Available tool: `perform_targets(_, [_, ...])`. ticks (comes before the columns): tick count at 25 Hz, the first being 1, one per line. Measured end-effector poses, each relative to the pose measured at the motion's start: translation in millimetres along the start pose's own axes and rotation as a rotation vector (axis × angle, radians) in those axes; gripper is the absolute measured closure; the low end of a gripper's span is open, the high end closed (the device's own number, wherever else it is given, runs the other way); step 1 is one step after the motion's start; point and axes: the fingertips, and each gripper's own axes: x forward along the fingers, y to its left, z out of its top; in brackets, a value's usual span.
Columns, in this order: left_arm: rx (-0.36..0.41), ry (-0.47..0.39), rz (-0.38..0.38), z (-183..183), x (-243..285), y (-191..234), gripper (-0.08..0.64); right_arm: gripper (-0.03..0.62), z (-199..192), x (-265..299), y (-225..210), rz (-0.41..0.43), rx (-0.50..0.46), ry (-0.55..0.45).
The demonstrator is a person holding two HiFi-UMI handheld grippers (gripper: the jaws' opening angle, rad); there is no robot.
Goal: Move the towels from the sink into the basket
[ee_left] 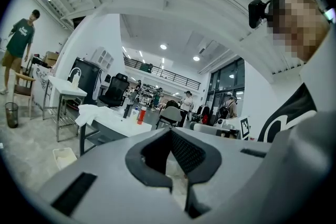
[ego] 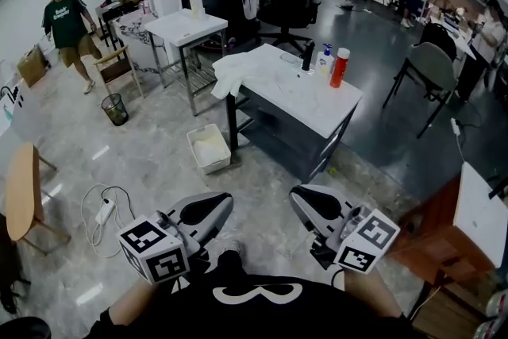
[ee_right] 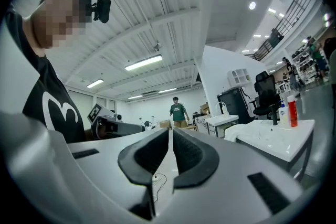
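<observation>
Hovering low, the left tool (ego: 221, 206) and right tool (ego: 300, 201) are both closed and empty; a towel (ego: 238, 67) drapes the counter's (ego: 317, 103) left corner, with a basket (ego: 210, 167) on the floor nearby.

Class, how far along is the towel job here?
Nothing looks done: the crumpled white towel lies on the white-topped table, apart from the white rectangular floor basket. Nothing in hand: left hand-held gripper and right hand-held gripper are shut, empty. All moving remains.
</observation>
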Motion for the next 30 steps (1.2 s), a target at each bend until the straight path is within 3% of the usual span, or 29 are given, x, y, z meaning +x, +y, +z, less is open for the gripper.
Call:
perform_targets(2, [-0.013, -0.006, 0.009, 0, -1, 7, 0.554, 0.581, -1, 4, -4, -0.014, -0.014, 0.011])
perform_targets(10, [-0.088, -0.007, 0.018, -9, 14, 62, 0.555, 0.4, -21, 34, -40, -0.077, 0.008, 0.066])
perform_targets(15, [-0.114, 0.009, 0.013, -6, 35, 114, 0.554, 0.347, -41, 67, -85, -0.143, 0.066, 0.092])
perform_targets(25, [-0.216, 0.076, 0.021, 4, 97, 276, 0.554, 0.313, -85, 191, -181, -0.162, 0.111, 0.229])
perform_targets(30, [-0.216, 0.103, 0.013, 25, 121, 350, 0.554, 0.311, -89, 260, -226, -0.156, 0.112, 0.256])
